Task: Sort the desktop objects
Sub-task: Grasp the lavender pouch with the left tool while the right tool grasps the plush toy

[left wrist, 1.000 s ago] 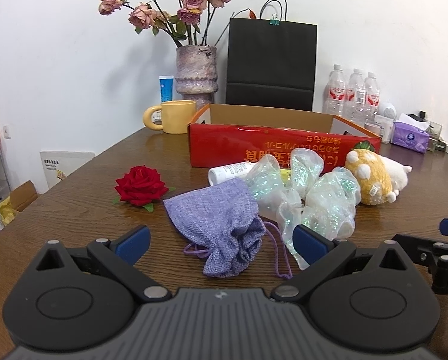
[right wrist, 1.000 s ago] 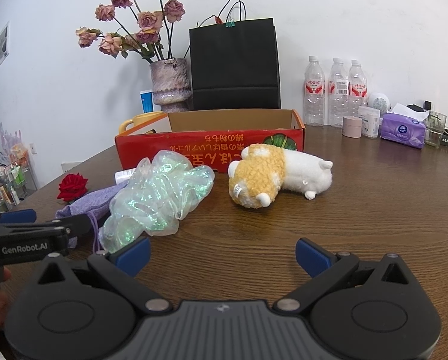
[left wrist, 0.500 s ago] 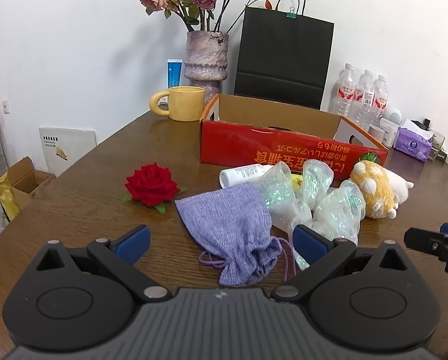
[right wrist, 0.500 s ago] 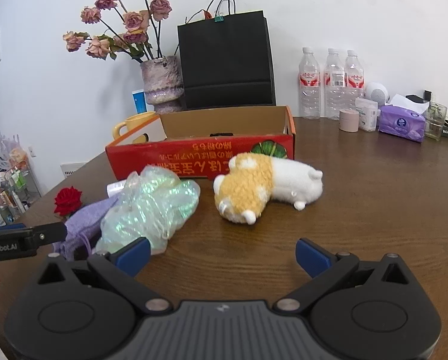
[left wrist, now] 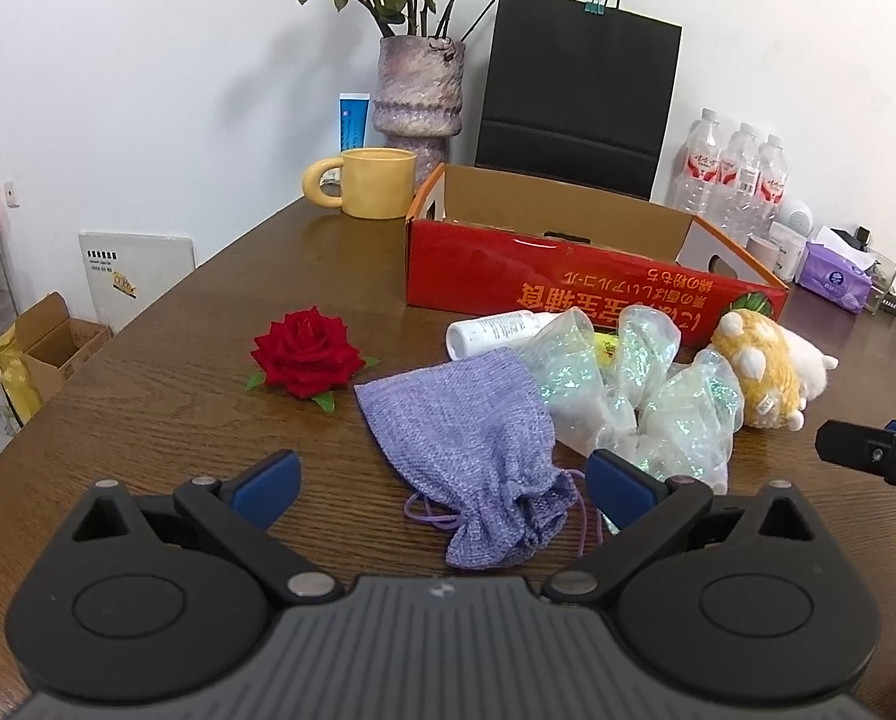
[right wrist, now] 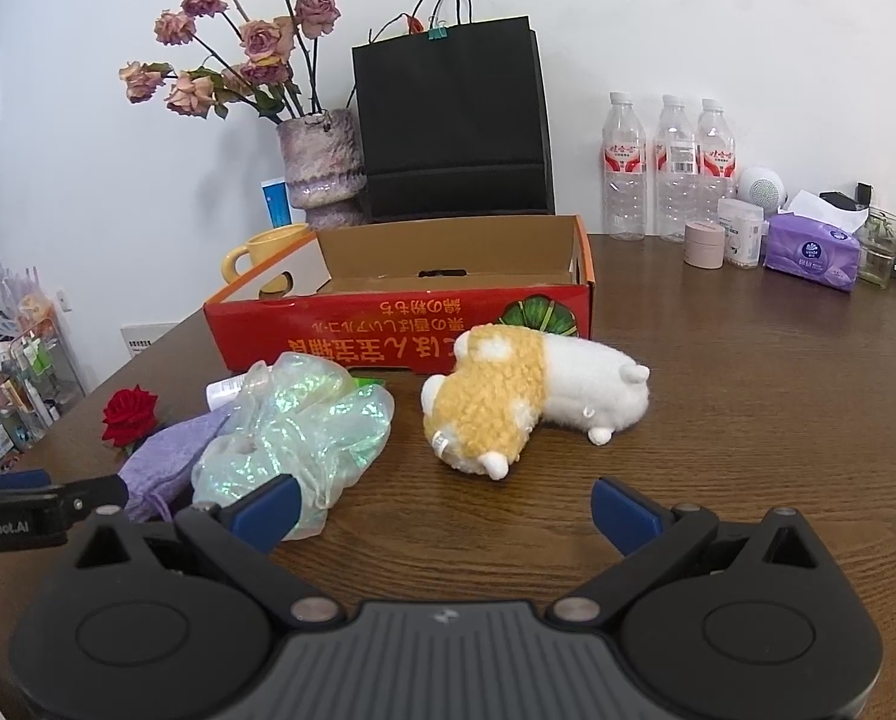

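Both grippers hover with fingers spread wide and empty: the left gripper over a purple drawstring pouch, the right gripper before a plush toy. An iridescent bag lies between them, near the table's middle, fronting a red cardboard box.

beside the red box with orange print lie a lilac knitted pouch, an iridescent pale-green film bag, a red rose and a yellow-and-white plush toy, all on the brown wood-grain desk; behind the box stands a yellow mug.
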Tool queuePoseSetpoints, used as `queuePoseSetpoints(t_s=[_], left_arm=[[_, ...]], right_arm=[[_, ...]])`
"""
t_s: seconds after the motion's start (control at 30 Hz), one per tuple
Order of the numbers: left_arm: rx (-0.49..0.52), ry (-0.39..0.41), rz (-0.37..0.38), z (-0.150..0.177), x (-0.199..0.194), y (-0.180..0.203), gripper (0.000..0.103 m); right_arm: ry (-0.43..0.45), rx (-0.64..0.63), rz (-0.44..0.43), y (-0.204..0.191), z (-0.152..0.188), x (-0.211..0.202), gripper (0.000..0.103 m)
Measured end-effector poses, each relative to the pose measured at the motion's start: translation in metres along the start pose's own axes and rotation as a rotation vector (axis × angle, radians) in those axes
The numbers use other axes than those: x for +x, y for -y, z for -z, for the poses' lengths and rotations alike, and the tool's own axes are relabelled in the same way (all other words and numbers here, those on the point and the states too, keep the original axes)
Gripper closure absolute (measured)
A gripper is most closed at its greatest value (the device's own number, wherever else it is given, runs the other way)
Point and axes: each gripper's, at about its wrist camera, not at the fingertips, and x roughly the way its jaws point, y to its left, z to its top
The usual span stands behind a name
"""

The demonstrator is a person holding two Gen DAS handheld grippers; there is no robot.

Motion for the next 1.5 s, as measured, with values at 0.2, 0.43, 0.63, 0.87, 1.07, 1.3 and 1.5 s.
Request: queuePoseSetpoints(t_s=[0.2,0.43,0.63,0.87,1.07,1.3,1.5], left_arm=[[0.004,-0.01,-0.026,-0.006,0.006,-0.001,0.0],[0.005,-0.049,-0.021,-0.013,0.018,0.0,0.0],[0.007,-0.063,-0.007,-0.014,0.026,0.005,0.0],[-0.001,-0.086,0.006,-0.016,0.035,0.006,0.008],[0.002,-0.126,0.017,-0.015,0.043,0.008,0.02],[0.007,-0.15,0.016,-0.012,0.051,0.01,0.027],[-0.012,-0.155,0.04,-0.011,0.05,0.007,0.051]], right_arm=[[0.004,-0.014,0.0,-0.001,-0.01,0.007,0.0],[-0.003,-0.012,0.002,0.0,-0.023,0.025,0.0],[-0.01,-0.015,0.002,0.001,-0.031,0.041,0.0],[0.01,0.02,-0.006,0.006,-0.039,0.051,0.0],[0.007,0.032,0.004,0.011,-0.045,0.059,0.006],[-0.056,0.089,0.004,0.024,-0.045,0.081,0.026],[-0.114,0.132,-0.048,0.035,-0.036,0.095,0.043]])
